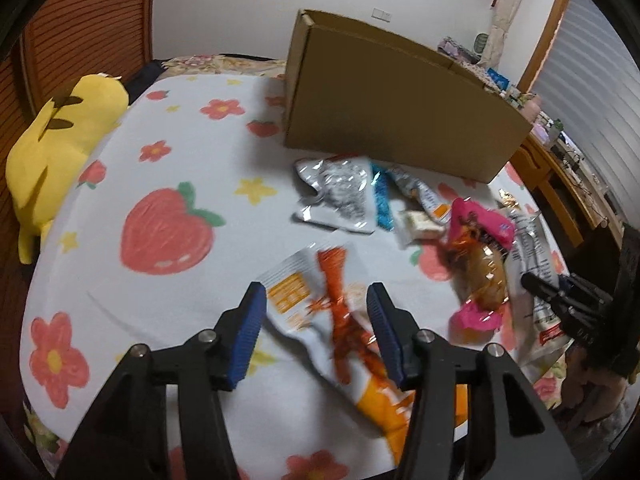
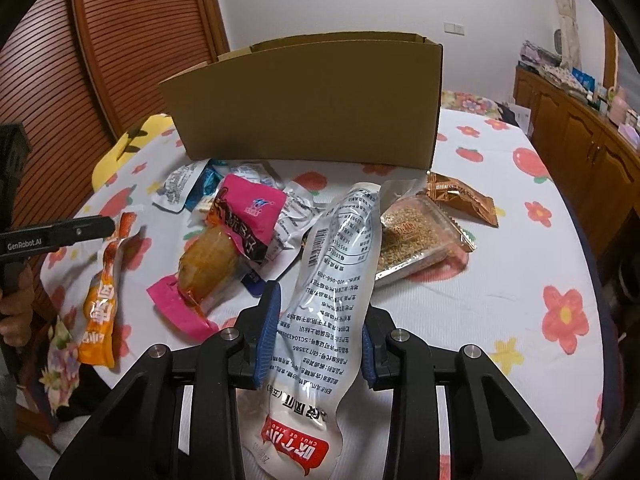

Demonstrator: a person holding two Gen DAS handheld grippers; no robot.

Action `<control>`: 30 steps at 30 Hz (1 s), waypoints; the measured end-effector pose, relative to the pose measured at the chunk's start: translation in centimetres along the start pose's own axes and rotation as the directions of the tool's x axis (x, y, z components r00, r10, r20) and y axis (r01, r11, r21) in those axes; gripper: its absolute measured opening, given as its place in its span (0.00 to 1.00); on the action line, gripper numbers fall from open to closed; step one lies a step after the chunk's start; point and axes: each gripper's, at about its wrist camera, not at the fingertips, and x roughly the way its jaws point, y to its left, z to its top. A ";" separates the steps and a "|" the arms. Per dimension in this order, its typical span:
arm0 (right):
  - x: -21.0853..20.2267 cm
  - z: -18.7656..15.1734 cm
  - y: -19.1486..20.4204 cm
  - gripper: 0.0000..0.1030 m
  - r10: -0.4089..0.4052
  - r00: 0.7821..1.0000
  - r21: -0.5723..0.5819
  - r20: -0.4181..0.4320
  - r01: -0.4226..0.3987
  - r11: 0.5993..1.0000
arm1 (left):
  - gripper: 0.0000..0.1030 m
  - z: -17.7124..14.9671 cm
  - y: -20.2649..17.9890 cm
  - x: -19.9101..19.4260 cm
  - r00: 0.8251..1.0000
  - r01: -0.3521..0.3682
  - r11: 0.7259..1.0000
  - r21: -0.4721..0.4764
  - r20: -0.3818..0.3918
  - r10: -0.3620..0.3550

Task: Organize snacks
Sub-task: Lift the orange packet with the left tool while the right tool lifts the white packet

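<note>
The left hand-held gripper [image 1: 316, 306] hangs over the bed [image 1: 192, 152] with its blue pads parted. An orange-and-white snack packet [image 1: 336, 320] lies on the flowered sheet in the gap between them, and neither pad presses on it.

The right hand-held gripper [image 2: 318, 334] has its pads closed against the sides of a long clear packet with printed text and a red label [image 2: 332, 280]. The packet runs from under the jaws forward, its far end raised above the pile.

Ahead of the right hand-held gripper, a loose heap of snacks lies on the sheet: a pink-wrapped packet with a brown piece inside [image 2: 224, 240] just to its left, a clear pack of sesame-coloured bars [image 2: 416, 240] just to its right, and a copper foil packet [image 2: 460, 196] beyond that. Silver and blue packets [image 1: 340, 192] lie farther forward.

A brown cardboard box [image 2: 312, 104], open at the top, stands on the bed behind the heap. A yellow plush toy [image 1: 60, 136] lies far to the left of the left hand-held gripper, at the bed's edge.
</note>
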 end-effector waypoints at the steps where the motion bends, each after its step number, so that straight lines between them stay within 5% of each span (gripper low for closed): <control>1: 0.0 0.0 0.0 0.33 0.000 1.000 -0.001 0.000 0.000 1.000 | 0.61 -0.2 0.1 0.2 1.000 -0.006 1.000 0.005 -0.007 0.006; 16: 0.2 -0.1 -0.1 0.34 0.006 1.000 0.000 0.000 -0.006 1.000 | 0.71 0.4 -2.7 2.8 1.000 0.004 0.999 0.054 -0.028 -0.003; 21: 0.2 -0.2 -0.1 0.34 0.009 1.000 0.001 -0.001 -0.009 1.000 | 0.30 0.5 -3.6 3.1 1.000 0.010 0.997 0.076 -0.026 -0.008; 30: 0.0 -0.1 -0.1 0.31 0.025 1.000 -0.012 -0.001 -0.025 1.000 | 0.23 0.2 -2.8 1.4 0.996 0.081 0.996 0.025 0.042 -0.082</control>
